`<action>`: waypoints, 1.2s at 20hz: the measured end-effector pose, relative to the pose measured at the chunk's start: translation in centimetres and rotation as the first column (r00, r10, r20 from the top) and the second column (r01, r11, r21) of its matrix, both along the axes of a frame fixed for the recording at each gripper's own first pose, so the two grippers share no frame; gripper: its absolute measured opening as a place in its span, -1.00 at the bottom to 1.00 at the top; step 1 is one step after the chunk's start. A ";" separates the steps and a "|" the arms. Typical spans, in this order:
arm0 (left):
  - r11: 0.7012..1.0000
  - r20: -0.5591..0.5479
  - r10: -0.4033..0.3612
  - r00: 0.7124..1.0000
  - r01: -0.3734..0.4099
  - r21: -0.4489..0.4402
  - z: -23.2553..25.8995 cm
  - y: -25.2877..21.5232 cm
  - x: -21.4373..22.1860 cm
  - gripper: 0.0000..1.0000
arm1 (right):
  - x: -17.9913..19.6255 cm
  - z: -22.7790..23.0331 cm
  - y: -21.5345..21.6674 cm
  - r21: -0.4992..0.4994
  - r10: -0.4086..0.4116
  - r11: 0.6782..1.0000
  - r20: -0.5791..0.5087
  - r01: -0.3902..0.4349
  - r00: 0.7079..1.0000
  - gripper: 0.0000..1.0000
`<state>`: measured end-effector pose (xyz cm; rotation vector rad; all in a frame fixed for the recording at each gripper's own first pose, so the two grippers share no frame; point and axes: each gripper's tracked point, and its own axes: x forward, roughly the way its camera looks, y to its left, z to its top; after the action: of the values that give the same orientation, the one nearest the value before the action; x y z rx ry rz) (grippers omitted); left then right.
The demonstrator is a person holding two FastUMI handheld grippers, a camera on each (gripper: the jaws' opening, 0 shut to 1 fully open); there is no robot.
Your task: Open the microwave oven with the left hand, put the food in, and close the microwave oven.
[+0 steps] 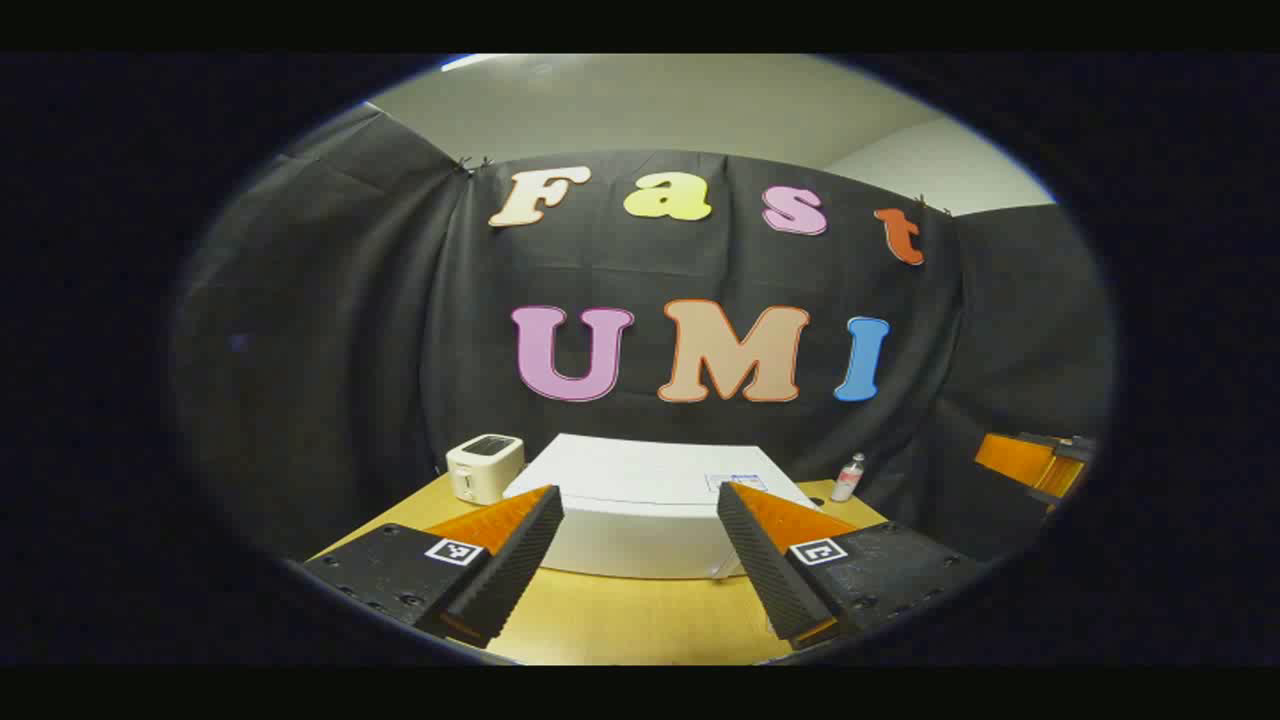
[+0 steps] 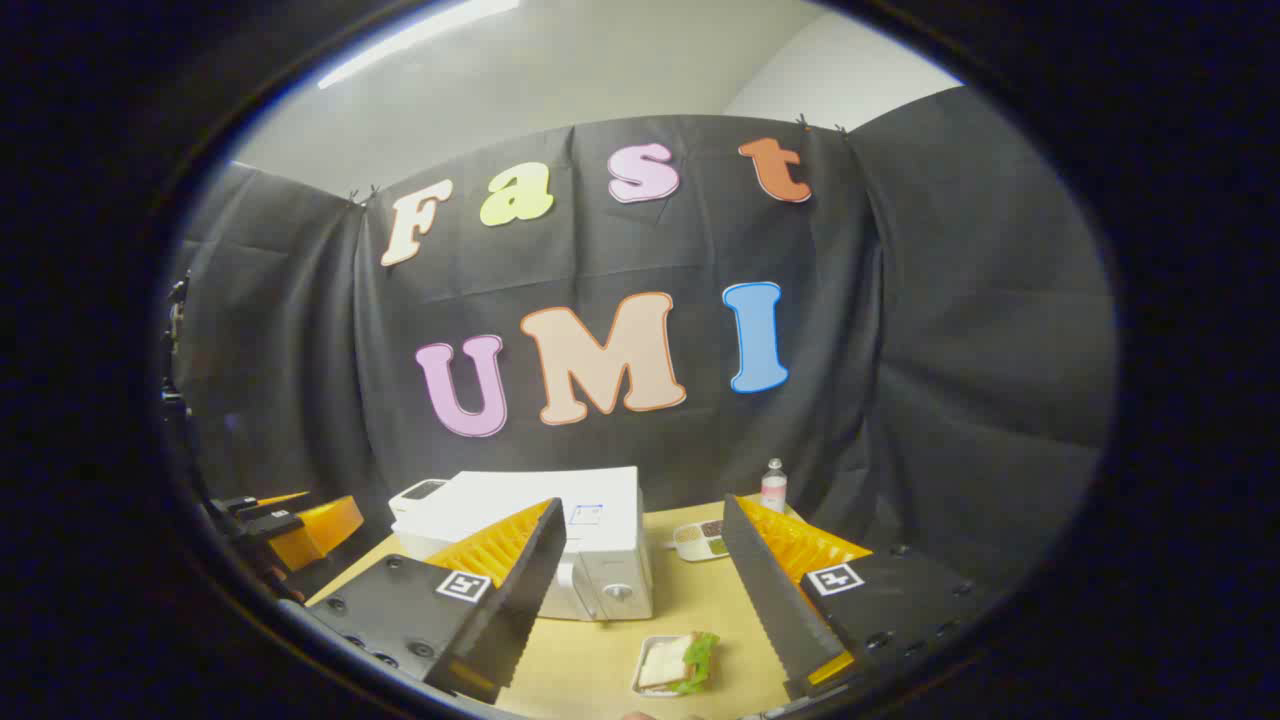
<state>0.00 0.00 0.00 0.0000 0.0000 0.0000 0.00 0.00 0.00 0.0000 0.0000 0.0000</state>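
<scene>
While both claws hang above the counter with nothing between their fingers, the risks are mostly of aim. The left claw (image 1: 640,535) stands spread wide, facing the white microwave oven (image 1: 650,505) from above and in front; its door looks closed, and from this height the front face is largely hidden in the left gripper view, so a reach for the door edge could slide off the smooth top or push the whole box back toward the toaster (image 1: 485,467) just beside it. The right claw (image 2: 640,565) is likewise spread and empty, with the food, a sandwich in a small tray (image 2: 675,664), lying on the counter below and in front of the microwave oven's control side. A shallow tray like that may tip or skid if pinched by one rim. A small bottle (image 2: 773,485) and a second little dish (image 2: 702,540) stand near the back, close enough to be knocked. The counter (image 2: 690,600) is pale smooth wood; black cloth walls the booth under a plain ceiling.
</scene>
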 end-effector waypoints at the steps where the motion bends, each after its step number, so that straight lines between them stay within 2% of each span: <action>1: 1.000 -0.005 -0.003 1.000 0.003 -0.001 -0.1 0.1 0.2 0.91 | 0.0 -0.2 -0.2 -0.006 -0.011 1.000 -0.006 0.011 1.000 0.97; 2: 1.000 -0.010 -0.006 1.000 0.006 0.003 -0.2 0.2 0.4 0.84 | 0.1 -0.5 -0.3 -0.013 -0.018 1.000 -0.014 0.018 1.000 0.97; 7: 1.000 -0.012 0.001 1.000 -0.001 0.026 0.0 0.5 0.9 0.84 | 0.9 -2.1 -0.2 -0.052 -0.037 0.998 -0.056 0.034 0.998 0.96; 8: 1.000 -0.012 0.004 1.000 -0.004 0.029 0.0 0.7 1.0 0.84 | 1.1 -2.2 0.1 -0.053 -0.036 0.998 -0.063 0.033 0.997 0.83; 9: 0.999 -0.015 0.005 1.000 -0.005 0.033 -0.2 0.7 1.1 0.84 | 1.3 -2.5 0.2 -0.052 -0.037 0.998 -0.069 0.034 0.997 0.96; 11: 0.999 -0.021 0.001 1.000 0.000 0.040 -0.4 0.8 1.2 0.84 | 1.6 -3.0 0.3 -0.045 -0.038 0.998 -0.080 0.034 0.996 0.96; 12: 0.999 -0.024 -0.007 1.000 0.008 0.042 -0.6 0.7 1.2 0.91 | 1.8 -3.2 0.4 -0.043 -0.041 0.998 -0.085 0.037 0.996 0.96; 13: 0.999 -0.030 -0.010 0.999 0.012 0.043 -0.8 0.7 1.3 0.92 | 1.9 -3.5 0.2 -0.043 -0.044 0.998 -0.090 0.041 0.995 0.83; 14: 0.999 -0.039 -0.013 0.999 0.015 0.041 -1.1 0.7 1.4 0.84 | 1.9 -3.8 0.1 -0.044 -0.048 0.998 -0.096 0.043 0.994 0.97; 16: 0.999 -0.054 -0.016 0.998 0.018 0.036 -1.7 0.7 1.5 0.92 | 2.0 -4.4 0.0 -0.050 -0.054 0.998 -0.110 0.049 0.992 0.97; 19: 0.999 -0.083 -0.025 0.996 0.027 0.026 -2.7 0.5 1.8 0.86 | 1.9 -5.2 -0.2 -0.052 -0.064 0.997 -0.130 0.057 0.990 0.97; 21: 0.999 -0.111 -0.045 0.993 0.046 0.006 -3.7 0.1 1.9 0.92 | 2.0 -6.0 -0.3 -0.051 -0.069 0.997 -0.147 0.062 0.987 0.97; 23: 0.998 -0.147 -0.066 0.987 0.064 -0.020 -5.1 -0.5 2.2 0.86 | 2.0 -6.7 -0.3 -0.054 -0.072 0.996 -0.165 0.064 0.984 0.97; 24: 0.997 -0.165 -0.074 0.984 0.070 -0.030 -5.8 -0.7 2.4 0.92 | 2.0 -7.1 -0.3 -0.057 -0.072 0.996 -0.174 0.063 0.982 0.97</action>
<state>2.36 -0.73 -5.83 -0.0237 0.1664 -0.0726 1.97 -0.35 -7.07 -0.0509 0.1773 -0.0677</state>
